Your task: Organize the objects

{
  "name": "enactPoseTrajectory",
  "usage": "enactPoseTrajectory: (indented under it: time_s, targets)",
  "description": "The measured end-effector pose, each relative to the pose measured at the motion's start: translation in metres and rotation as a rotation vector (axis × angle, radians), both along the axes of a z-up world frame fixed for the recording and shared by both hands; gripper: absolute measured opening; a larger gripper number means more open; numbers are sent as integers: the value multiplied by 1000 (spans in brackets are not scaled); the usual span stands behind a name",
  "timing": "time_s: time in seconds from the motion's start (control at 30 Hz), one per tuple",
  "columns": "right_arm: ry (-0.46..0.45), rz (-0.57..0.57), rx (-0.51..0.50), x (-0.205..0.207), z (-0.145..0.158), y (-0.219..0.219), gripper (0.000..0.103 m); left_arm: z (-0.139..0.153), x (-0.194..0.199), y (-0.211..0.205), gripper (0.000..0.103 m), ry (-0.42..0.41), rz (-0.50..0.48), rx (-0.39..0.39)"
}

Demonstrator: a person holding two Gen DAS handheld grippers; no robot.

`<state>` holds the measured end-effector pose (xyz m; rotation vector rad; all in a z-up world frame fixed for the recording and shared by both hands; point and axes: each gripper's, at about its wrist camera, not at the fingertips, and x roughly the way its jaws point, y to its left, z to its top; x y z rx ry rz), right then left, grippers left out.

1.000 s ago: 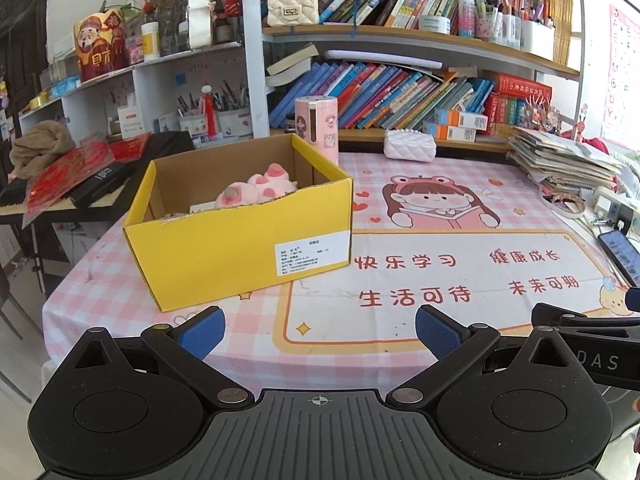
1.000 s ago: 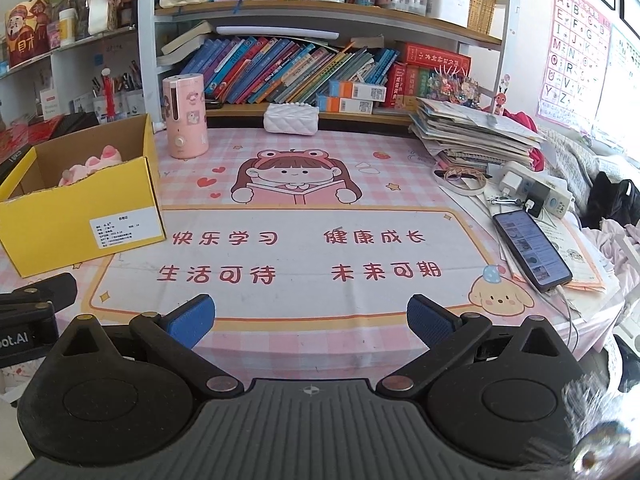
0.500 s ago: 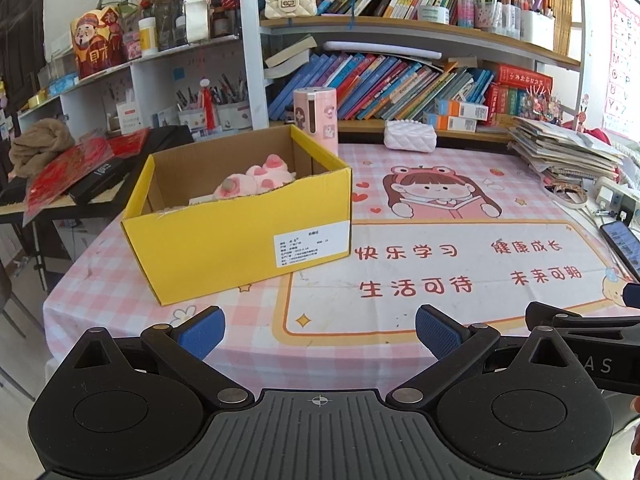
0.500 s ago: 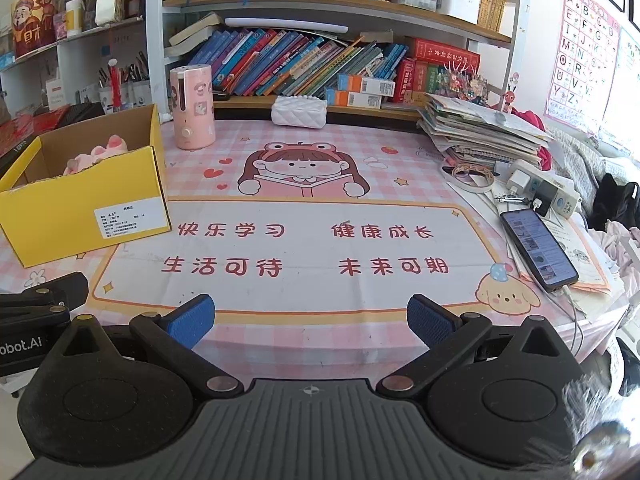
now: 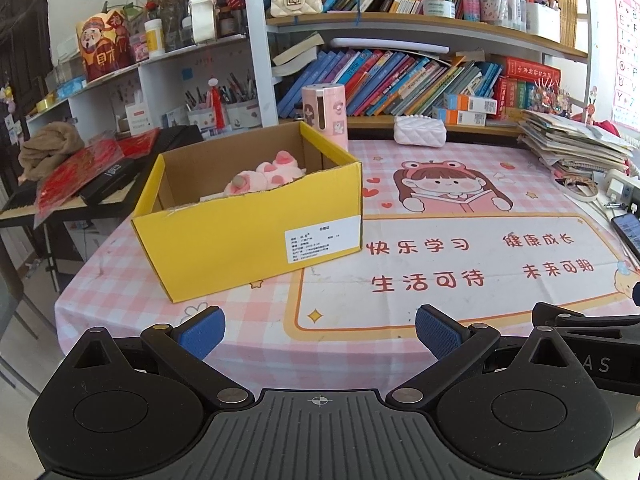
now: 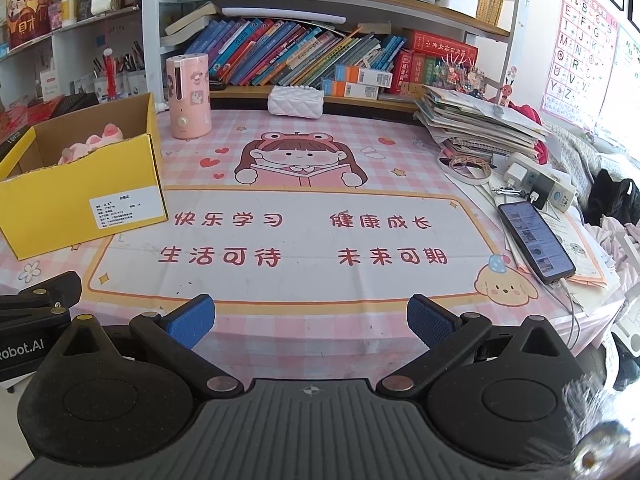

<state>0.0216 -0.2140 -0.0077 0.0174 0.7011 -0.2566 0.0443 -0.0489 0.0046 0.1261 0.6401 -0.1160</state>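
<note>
A yellow cardboard box (image 5: pixel 248 236) stands on the left of the pink mat, also in the right wrist view (image 6: pixel 80 200). A pink plush toy (image 5: pixel 264 176) lies inside it, partly hidden by the front wall. My left gripper (image 5: pixel 318 332) is open and empty, held near the table's front edge, in front of the box. My right gripper (image 6: pixel 310 322) is open and empty near the front edge, right of the left one. A pink cylinder appliance (image 6: pixel 188 96) and a white quilted pouch (image 6: pixel 296 100) stand at the back of the table.
A stack of papers and books (image 6: pixel 480 124) sits at the back right. A phone (image 6: pixel 534 242) on a cable and a power strip (image 6: pixel 540 184) lie at the right edge. Bookshelves (image 5: pixel 400 80) rise behind the table. A keyboard (image 5: pixel 112 176) lies to the left.
Both grippers have risen and pulled back a little, so the box and table appear lower and slightly farther. Nothing on the table moved.
</note>
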Motion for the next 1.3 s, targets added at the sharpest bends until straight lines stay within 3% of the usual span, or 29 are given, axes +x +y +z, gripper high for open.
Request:
enactPoseTrajectory:
  time_s: [1.3]
  targets:
    - [28, -20, 7, -1, -4, -2, 103, -6, -1, -4, 102, 49, 12, 0]
